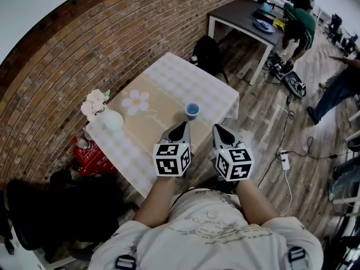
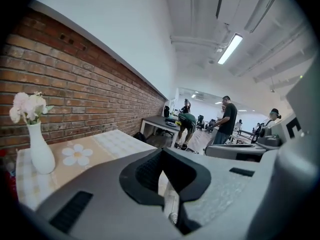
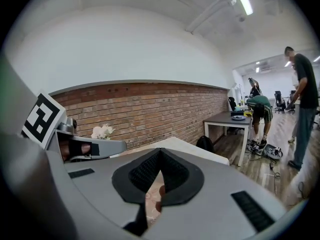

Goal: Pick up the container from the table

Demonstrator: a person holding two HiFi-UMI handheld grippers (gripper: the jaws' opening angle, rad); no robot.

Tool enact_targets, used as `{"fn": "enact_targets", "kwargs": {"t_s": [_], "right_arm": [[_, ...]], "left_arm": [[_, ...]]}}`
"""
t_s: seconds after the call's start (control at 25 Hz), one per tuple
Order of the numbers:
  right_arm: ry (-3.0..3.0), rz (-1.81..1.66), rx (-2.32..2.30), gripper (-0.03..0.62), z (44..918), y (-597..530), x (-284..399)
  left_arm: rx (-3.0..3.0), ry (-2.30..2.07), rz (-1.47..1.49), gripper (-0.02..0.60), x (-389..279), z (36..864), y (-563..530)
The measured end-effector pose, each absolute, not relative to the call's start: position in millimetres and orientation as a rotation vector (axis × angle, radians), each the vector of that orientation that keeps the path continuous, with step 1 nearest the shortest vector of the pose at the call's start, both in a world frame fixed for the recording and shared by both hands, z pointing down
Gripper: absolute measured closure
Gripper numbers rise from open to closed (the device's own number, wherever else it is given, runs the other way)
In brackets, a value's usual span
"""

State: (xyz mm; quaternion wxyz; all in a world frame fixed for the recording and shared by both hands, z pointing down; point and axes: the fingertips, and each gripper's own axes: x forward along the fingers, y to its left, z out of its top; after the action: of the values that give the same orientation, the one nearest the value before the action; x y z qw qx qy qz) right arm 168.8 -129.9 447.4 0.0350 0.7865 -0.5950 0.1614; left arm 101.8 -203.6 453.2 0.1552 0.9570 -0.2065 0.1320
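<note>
The container is a small blue cup standing on the tan runner of the checked-cloth table, near its front edge. My left gripper hovers just short of the cup, a little to its left, its tip over the table's front edge. My right gripper is beside it, to the cup's right and nearer me. Both have their jaws together with nothing between them. The left gripper and the right gripper fill their own views and hide the cup.
A white vase of pale flowers stands at the table's left corner. On the floor are a red packet, a black backpack behind the table, and a power strip with cable on the right. A dark table and people stand farther back.
</note>
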Motion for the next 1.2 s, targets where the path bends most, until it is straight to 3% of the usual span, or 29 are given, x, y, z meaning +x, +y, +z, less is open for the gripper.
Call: {"fn": "enact_targets", "kwargs": {"t_s": [0.72,1.2], "right_arm": [[-2.005,0.526,2.256,0.595,453.5,-188.9,221.7],[-2.076,0.605,2.082,0.595,492.5,-230.0,253.3]], "left_arm": [[2.684,-0.772,0.415,0.578,144.9,456.4,-254.1],[2.517,-0.845,0.488,0.578,173.4,508.2,-279.9]]}}
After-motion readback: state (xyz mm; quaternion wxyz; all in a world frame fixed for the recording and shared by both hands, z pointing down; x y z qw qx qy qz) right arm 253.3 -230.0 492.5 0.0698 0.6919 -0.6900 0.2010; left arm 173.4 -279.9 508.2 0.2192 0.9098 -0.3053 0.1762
